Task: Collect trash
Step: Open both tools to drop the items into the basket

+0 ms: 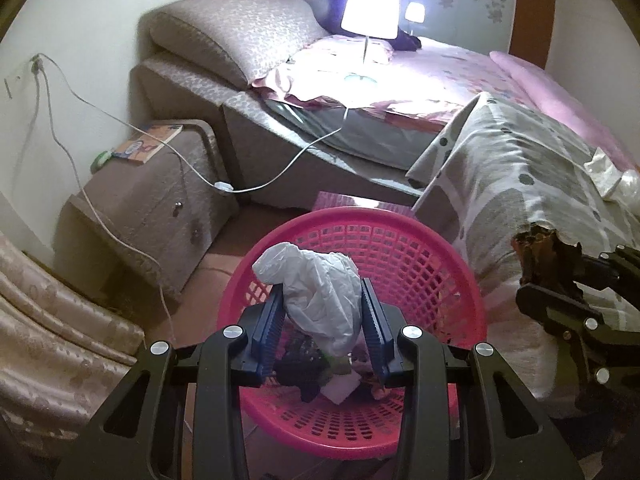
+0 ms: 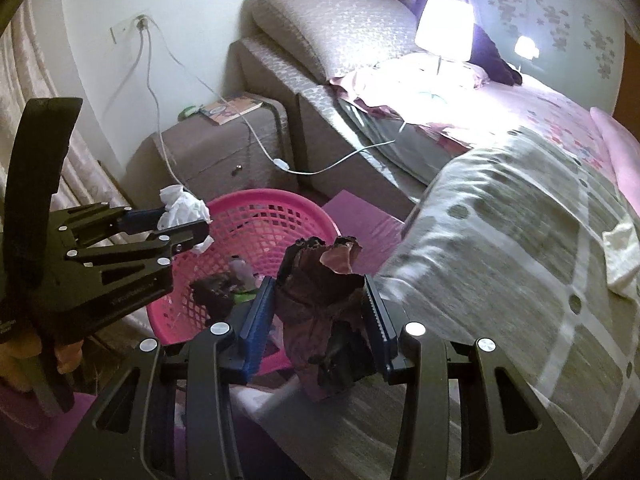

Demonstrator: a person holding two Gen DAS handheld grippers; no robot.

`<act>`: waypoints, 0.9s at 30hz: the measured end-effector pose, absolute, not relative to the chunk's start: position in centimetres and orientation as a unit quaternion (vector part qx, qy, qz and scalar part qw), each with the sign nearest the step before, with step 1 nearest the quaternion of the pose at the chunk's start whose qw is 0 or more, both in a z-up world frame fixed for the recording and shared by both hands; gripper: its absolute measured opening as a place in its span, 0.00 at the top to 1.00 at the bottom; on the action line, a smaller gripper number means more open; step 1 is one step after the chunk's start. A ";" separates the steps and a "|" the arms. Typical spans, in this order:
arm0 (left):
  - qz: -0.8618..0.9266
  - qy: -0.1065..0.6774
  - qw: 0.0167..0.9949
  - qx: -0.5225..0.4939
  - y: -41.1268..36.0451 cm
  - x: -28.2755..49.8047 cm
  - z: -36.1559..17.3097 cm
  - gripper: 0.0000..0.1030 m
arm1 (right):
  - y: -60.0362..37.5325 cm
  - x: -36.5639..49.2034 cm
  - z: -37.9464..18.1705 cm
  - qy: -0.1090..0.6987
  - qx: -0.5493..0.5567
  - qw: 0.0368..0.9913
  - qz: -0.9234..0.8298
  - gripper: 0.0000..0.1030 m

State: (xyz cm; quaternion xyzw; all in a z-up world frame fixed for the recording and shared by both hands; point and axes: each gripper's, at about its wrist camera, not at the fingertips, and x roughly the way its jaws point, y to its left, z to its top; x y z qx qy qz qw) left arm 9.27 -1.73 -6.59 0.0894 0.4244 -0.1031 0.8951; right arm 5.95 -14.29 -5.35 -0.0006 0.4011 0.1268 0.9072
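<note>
My left gripper (image 1: 323, 300) is shut on a crumpled white plastic bag (image 1: 316, 280) and holds it over the pink mesh basket (image 1: 420, 248) on the floor. The basket holds several dark scraps and a white paper (image 1: 340, 390). In the right wrist view the left gripper (image 2: 184, 216) holds the white bag (image 2: 182, 206) above the basket's (image 2: 276, 216) left rim. My right gripper (image 2: 320, 300) is shut on a crumpled brown wrapper (image 2: 320, 292), at the bed's edge, right of the basket. It also shows in the left wrist view (image 1: 552, 276). White trash (image 2: 620, 256) lies on the bed.
A bed with a grey patterned blanket (image 2: 500, 240) and pink sheets fills the right. A lit lamp (image 1: 370, 8) stands on the bed; its white cable (image 1: 280, 172) trails to a wall socket. A brown nightstand (image 1: 160, 200) with a book stands left. A curtain (image 1: 48, 320) hangs at far left.
</note>
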 end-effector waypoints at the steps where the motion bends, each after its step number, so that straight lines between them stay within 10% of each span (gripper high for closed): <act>1: -0.102 0.424 0.895 0.090 -1.7 9.3 -6.6 0.66 | -14.1 6.1 -5.4 0.402 -0.002 0.907 0.129 0.60; 21: -0.090 0.457 0.881 0.086 -1.0 10.1 -8.0 0.62 | -12.8 8.3 -6.1 0.414 0.018 0.898 0.149 0.56; 27: -0.086 0.455 0.883 0.070 -0.6 10.3 -7.8 0.37 | -12.8 8.2 -6.2 0.414 0.024 0.897 0.152 0.40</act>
